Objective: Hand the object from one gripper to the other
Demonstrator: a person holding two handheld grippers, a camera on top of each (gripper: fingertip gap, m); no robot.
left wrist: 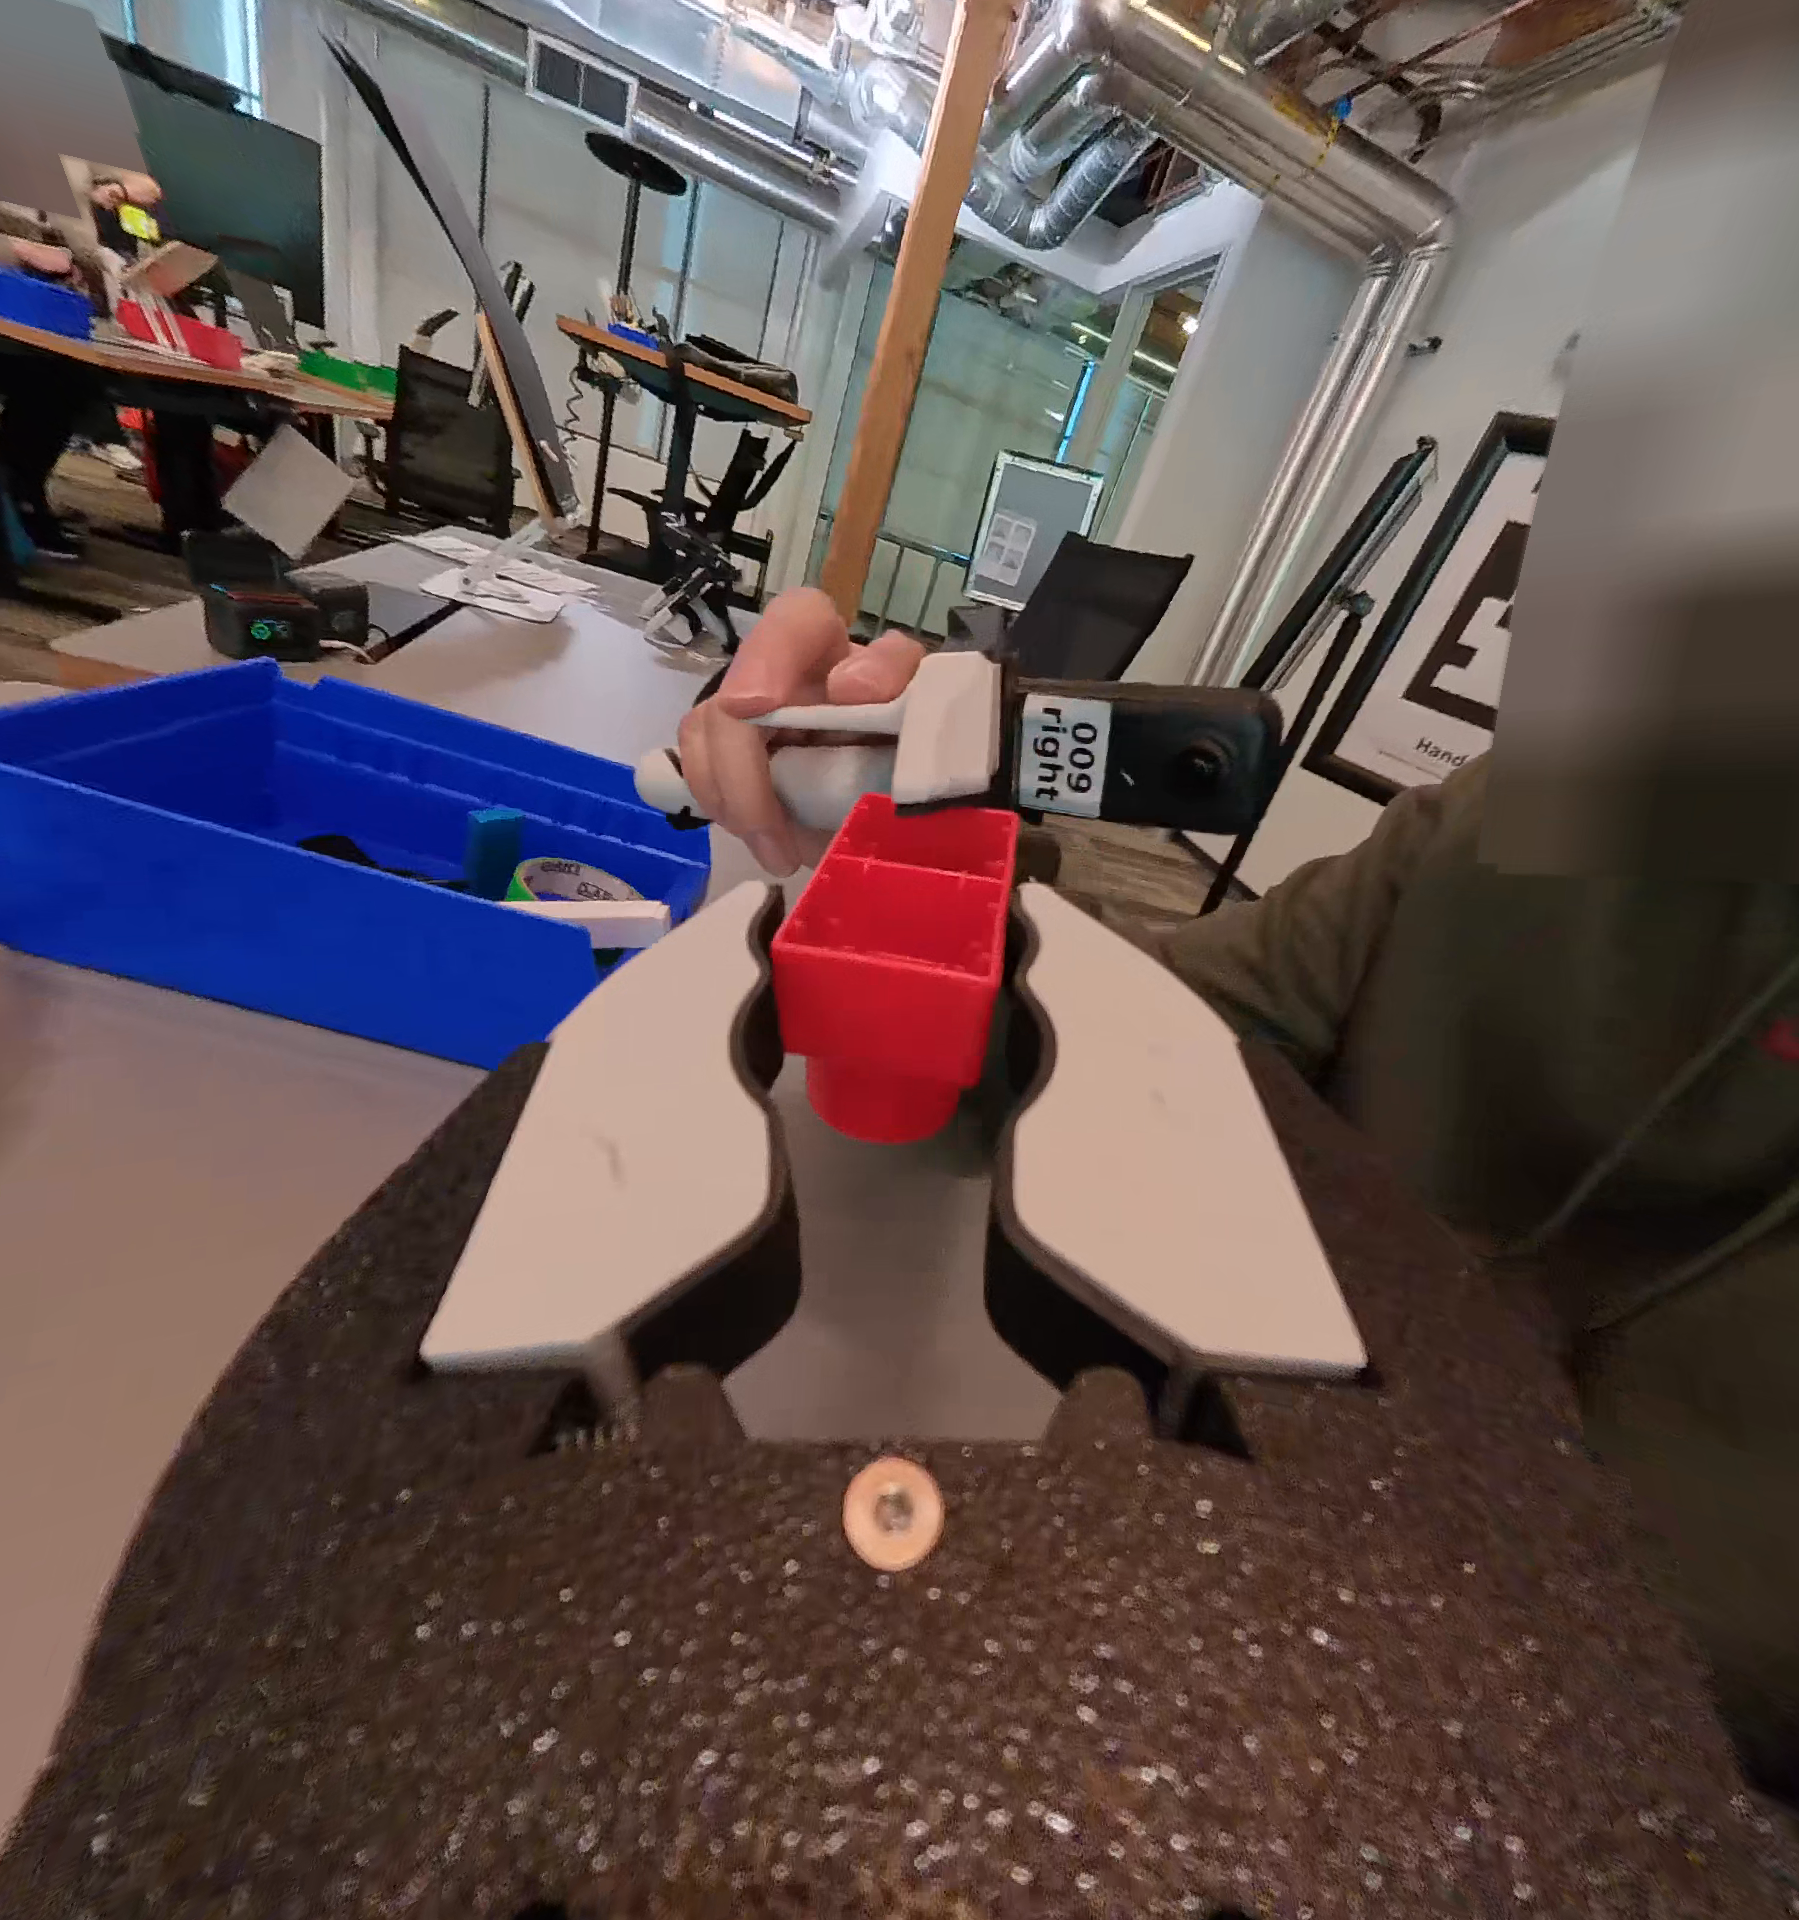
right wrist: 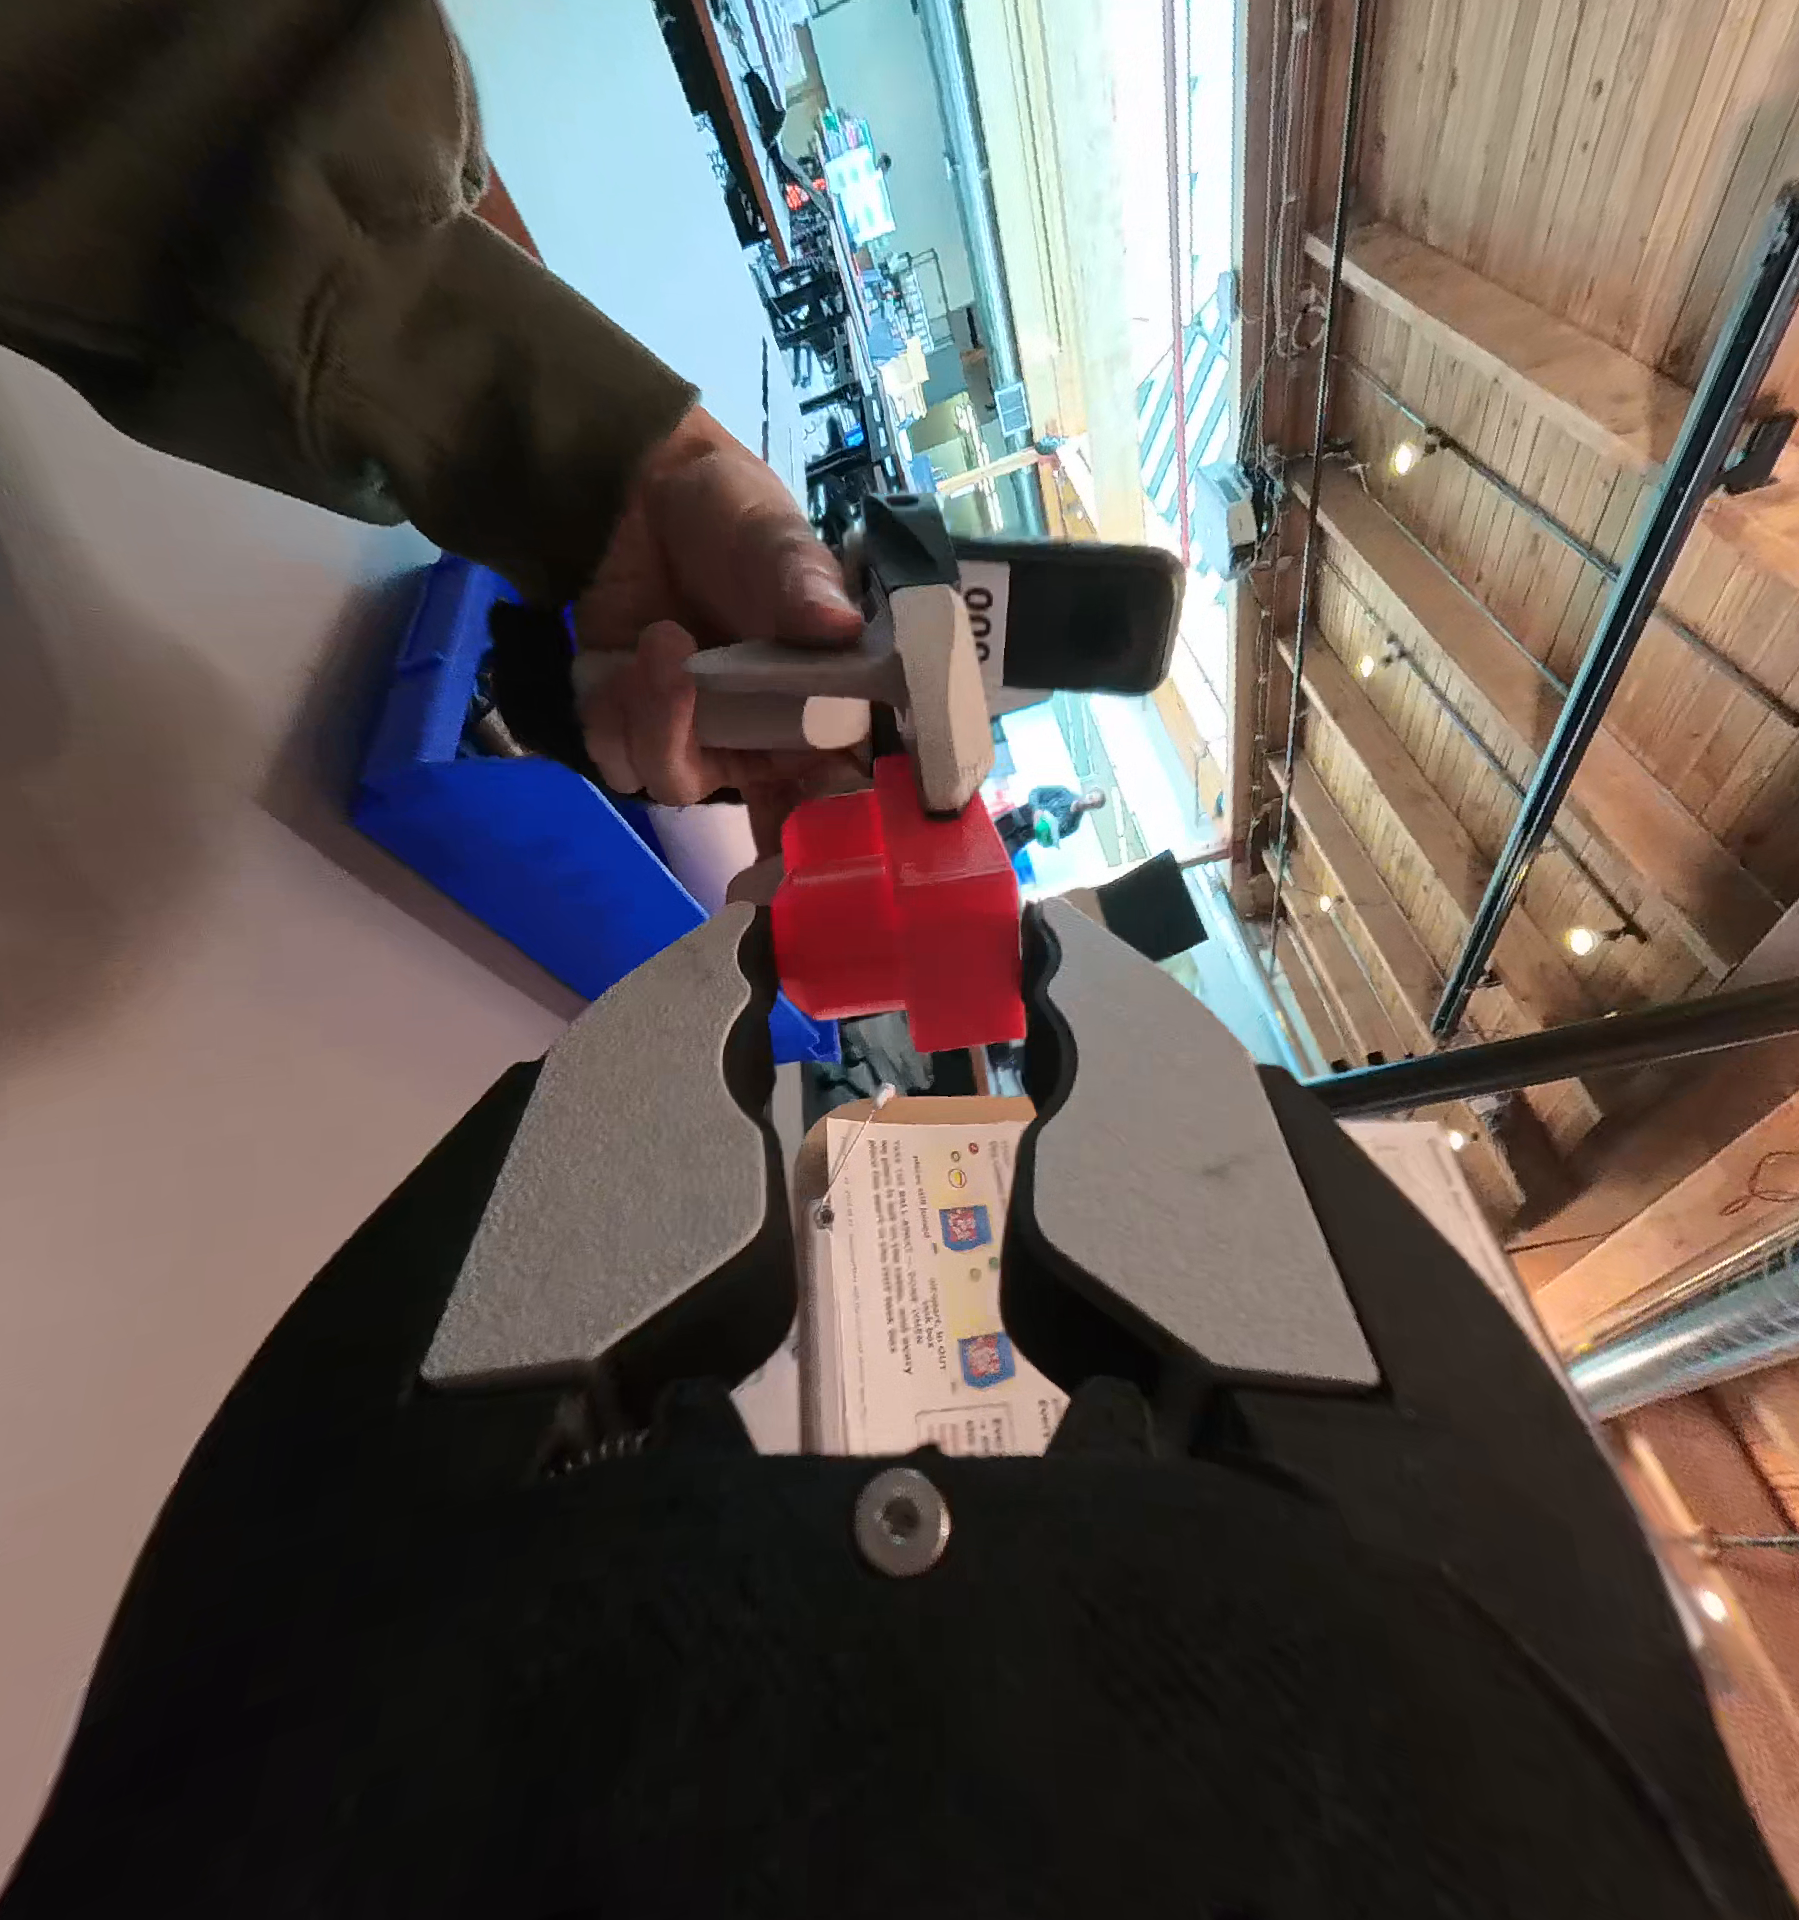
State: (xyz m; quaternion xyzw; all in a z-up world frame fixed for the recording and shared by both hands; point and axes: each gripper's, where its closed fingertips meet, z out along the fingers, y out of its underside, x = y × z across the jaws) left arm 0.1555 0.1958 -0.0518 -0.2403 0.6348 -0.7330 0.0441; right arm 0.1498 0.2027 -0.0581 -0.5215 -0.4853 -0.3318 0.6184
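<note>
A red two-stud brick (left wrist: 884, 997) is held in the air above the grey table, hollow side up in the left wrist view. My left gripper (left wrist: 890, 904) has its fingertips pressed on both sides of the brick. My right gripper (right wrist: 895, 925) also has both fingertips against the same brick (right wrist: 905, 935), from the opposite end. Each view shows the other gripper's handle and camera just behind the brick, held in a hand: the right one's camera (left wrist: 1186, 764) and the left one's camera (right wrist: 1082, 623). The far gripper's fingertips are hidden by the brick in both views.
A blue bin (left wrist: 251, 862) stands on the grey table (left wrist: 147, 1195) to the left, holding a tape roll (left wrist: 573, 883) and a blue block (left wrist: 493, 842). The bin also shows in the right wrist view (right wrist: 521, 831). An olive sleeve (left wrist: 1446, 987) is close on the right. My left and right fingertips are right by each other.
</note>
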